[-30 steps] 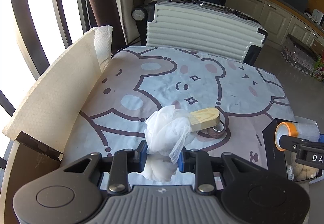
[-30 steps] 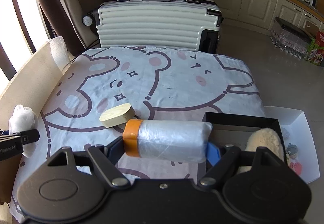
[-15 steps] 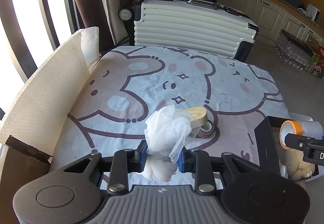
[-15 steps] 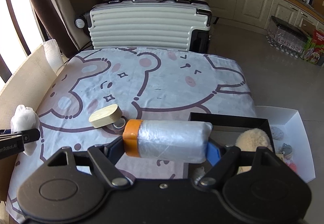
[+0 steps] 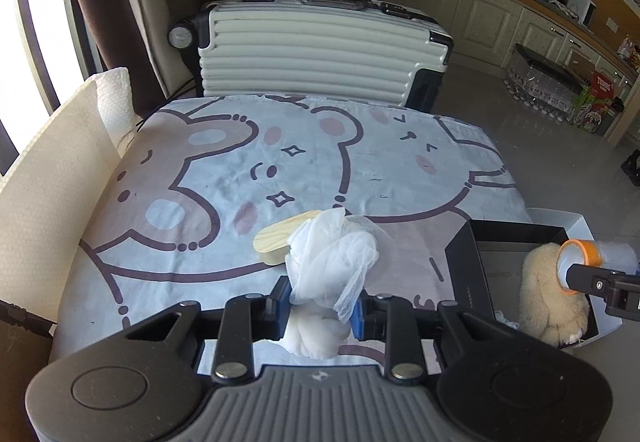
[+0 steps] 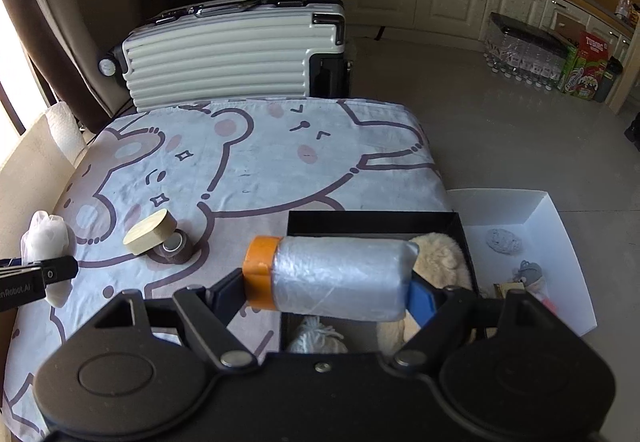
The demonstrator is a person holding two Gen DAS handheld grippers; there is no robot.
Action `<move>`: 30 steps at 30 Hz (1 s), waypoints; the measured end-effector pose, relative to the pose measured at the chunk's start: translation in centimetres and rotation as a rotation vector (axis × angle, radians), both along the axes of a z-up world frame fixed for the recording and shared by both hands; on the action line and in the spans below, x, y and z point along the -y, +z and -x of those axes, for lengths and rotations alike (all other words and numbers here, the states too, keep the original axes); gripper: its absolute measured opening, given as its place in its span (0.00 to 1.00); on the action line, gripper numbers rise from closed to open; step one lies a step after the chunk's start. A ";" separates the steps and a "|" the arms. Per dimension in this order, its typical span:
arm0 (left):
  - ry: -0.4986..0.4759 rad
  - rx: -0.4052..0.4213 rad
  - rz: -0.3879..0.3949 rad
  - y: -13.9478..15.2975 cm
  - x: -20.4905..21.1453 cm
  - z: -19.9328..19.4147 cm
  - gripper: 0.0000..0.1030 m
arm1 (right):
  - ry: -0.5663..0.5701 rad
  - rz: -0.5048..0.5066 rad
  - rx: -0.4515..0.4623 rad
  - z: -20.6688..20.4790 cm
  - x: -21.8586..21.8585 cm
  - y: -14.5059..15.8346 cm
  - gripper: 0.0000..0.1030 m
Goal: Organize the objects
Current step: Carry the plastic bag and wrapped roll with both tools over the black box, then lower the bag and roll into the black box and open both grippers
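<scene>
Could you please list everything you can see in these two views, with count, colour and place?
Mesh ball: one, white, in left gripper.
Plastic film roll: one, clear with orange end, in right gripper.
Wooden block: one, pale, on tape roll.
Tape roll: one, brown, on tablecloth.
Tablecloth: one, bear print, over table.
Black box: one, table's right edge.
Plush toy: one, cream, in black box.
White box: one, beside black box.
Suitcase: one, white, behind table.
Left gripper: shut.
Right gripper: shut.
</scene>
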State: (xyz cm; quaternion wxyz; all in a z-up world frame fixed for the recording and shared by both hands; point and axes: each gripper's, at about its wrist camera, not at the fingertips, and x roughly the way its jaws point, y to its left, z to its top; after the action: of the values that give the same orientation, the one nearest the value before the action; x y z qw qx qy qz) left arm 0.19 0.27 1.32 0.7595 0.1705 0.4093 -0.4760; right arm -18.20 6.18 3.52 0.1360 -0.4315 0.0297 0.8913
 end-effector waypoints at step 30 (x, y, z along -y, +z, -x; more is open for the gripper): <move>-0.213 -0.251 0.089 -2.3 8.1 8.6 0.30 | -0.157 0.009 0.006 1.6 -7.0 0.4 0.80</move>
State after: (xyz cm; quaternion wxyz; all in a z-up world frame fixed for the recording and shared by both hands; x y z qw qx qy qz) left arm -8.42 -7.79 -1.01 0.6545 0.1183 0.4589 -0.5890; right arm -19.76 13.20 3.90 0.2037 -0.4313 0.0670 0.8763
